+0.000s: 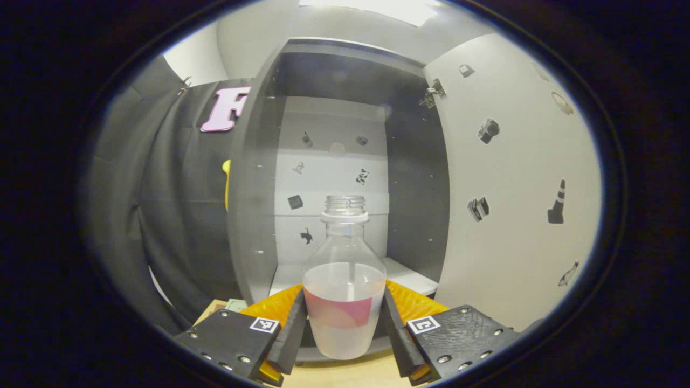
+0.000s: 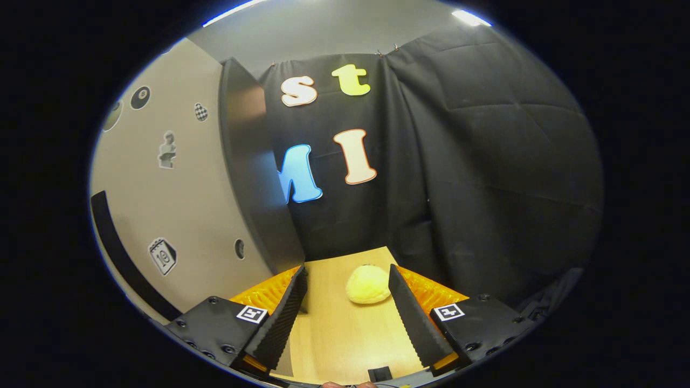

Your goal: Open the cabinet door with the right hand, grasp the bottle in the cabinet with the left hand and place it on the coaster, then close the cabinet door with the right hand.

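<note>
In the left gripper view a clear, uncapped bottle (image 1: pixel 345 280) with cloudy liquid and a pink label stands upright between my left gripper's fingers (image 1: pixel 345 303). Both fingers press on its lower sides, so the gripper is shut on it. The bottle is just in front of the open dark grey cabinet (image 1: pixel 256 215), above the wooden table (image 1: pixel 345 372). The pale cabinet door (image 1: pixel 512 188) with stickers is swung open to the right. In the right gripper view my right gripper (image 2: pixel 347 272) is open with nothing between its fingers, beside that door (image 2: pixel 178 205).
A pale yellow rounded object (image 2: pixel 368 284) lies on the wooden table (image 2: pixel 345 334) just beyond the right gripper's fingertips. A small greenish item (image 1: pixel 233 305) lies on the table left of the cabinet. Black cloth walls stand behind and to both sides.
</note>
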Available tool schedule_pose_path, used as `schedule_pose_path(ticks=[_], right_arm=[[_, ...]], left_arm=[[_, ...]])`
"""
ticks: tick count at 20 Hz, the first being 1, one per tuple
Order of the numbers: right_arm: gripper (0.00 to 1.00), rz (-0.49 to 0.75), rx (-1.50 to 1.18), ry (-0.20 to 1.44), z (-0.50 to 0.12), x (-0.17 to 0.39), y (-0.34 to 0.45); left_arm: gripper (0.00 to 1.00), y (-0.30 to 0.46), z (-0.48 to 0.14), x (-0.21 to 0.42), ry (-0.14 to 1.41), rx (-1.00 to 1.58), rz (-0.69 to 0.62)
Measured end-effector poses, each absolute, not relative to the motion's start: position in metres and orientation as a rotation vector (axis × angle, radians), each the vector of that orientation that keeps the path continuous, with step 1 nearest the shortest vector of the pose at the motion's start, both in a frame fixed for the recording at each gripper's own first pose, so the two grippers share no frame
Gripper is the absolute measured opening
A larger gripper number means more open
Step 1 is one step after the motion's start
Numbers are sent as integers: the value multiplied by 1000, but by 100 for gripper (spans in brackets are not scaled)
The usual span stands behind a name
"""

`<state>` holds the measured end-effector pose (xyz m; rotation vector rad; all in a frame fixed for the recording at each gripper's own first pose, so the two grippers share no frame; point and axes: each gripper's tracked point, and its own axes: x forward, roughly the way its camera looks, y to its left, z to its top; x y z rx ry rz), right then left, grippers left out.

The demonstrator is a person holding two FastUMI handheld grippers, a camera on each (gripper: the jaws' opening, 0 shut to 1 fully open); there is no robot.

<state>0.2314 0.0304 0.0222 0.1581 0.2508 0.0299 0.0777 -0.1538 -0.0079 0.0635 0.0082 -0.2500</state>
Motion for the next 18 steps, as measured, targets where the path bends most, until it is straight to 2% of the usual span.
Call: schedule_pose_path(ticks=[4,5,6,7,9,10,11,12,18], right_arm=[[96,65,141,264,19,212,44],[89,73,142,264,20,207,47],[89,78,143,260,22,204,49],[96,79,143,257,24,201,51],[96,75,141,250,25,197,52],[89,72,136,249,25,193,52],[89,69,134,243,25,189,54],[96,68,133,240,25,185,55],[96,39,123,249,20,179,46]], left_arm=[[70,-115,-30,30,17,75,-181],[70,-105,-36,20,18,75,-160],[71,-95,-42,10,14,74,-140],[70,-85,-49,3,12,71,-117],[71,-62,-71,-12,17,76,-51],[72,-52,-84,-19,22,76,-20],[70,-45,-97,-27,30,71,4],[70,-40,-114,-33,38,67,24],[74,-30,-216,-58,128,113,63]])
